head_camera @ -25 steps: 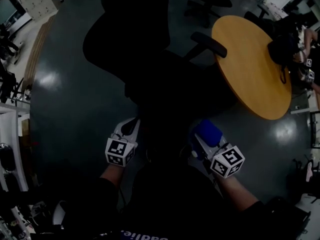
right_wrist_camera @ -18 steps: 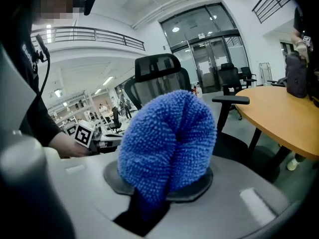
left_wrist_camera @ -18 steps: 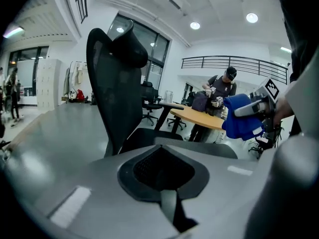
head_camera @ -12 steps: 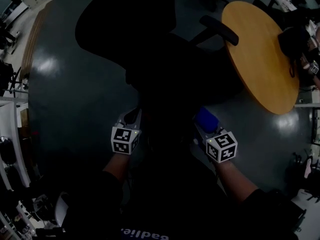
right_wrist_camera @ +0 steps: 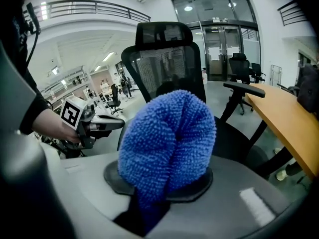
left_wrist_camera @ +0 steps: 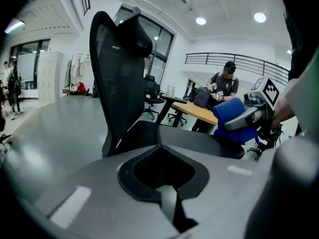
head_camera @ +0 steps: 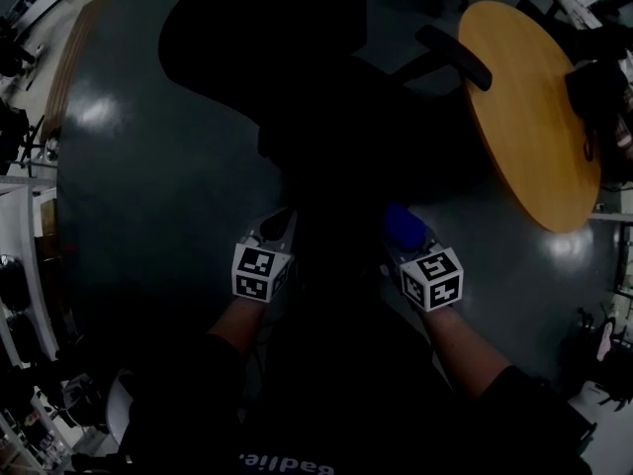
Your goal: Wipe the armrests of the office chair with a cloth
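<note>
A black office chair (head_camera: pixel 326 97) stands in front of me, very dark in the head view. Its right armrest (head_camera: pixel 453 55) reaches toward the orange table, and the same armrest (right_wrist_camera: pixel 244 88) shows beside the mesh back (right_wrist_camera: pixel 167 59). My right gripper (head_camera: pixel 401 228) is shut on a bunched blue cloth (right_wrist_camera: pixel 169 138), held short of the seat (left_wrist_camera: pixel 189 141). From the left gripper view the cloth (left_wrist_camera: pixel 232 116) appears at the right. My left gripper (head_camera: pixel 280 224) is level with it, jaws together and holding nothing. The chair's left armrest is hidden.
A round orange table (head_camera: pixel 529 117) stands close to the chair's right side, with a dark bag (head_camera: pixel 593 92) on it. A person (left_wrist_camera: pixel 224 83) sits behind that table. More office chairs (right_wrist_camera: pixel 239 66) stand farther back. White racks (head_camera: pixel 20 265) line the left edge.
Both grippers have moved a little forward toward the chair and closer together. The cloth stays in the right gripper. The table has slid rightward in the head view.
</note>
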The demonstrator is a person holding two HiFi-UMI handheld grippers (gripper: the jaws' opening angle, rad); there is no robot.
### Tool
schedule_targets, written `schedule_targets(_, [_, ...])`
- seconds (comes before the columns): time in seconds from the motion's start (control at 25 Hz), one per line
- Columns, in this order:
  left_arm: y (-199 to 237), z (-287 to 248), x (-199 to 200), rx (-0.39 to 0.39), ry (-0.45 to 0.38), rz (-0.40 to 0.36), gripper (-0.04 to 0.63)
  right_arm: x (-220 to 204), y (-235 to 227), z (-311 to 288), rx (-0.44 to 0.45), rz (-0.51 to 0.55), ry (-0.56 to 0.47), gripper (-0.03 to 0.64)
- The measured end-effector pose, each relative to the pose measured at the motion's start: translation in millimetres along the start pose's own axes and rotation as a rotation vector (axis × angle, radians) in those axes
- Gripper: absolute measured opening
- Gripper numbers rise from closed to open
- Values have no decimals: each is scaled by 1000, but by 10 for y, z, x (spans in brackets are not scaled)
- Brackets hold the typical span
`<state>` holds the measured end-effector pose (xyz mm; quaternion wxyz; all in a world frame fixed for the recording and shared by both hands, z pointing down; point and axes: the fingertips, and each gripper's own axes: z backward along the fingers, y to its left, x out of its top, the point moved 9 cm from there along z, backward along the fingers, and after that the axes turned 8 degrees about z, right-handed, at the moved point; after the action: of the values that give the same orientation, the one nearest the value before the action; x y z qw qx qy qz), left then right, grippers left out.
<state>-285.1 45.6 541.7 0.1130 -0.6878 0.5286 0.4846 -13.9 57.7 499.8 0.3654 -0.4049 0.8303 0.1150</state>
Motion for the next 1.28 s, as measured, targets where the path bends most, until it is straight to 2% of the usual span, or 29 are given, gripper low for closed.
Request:
schedule_targets(0.72, [21, -7, -74, -19, -25, 7, 12, 753, 257, -908, 141, 160, -15, 117])
schedule_targets(1.28, [58, 6, -61, -32, -11, -6, 12, 1237, 490, -1403, 195, 179, -54, 117])
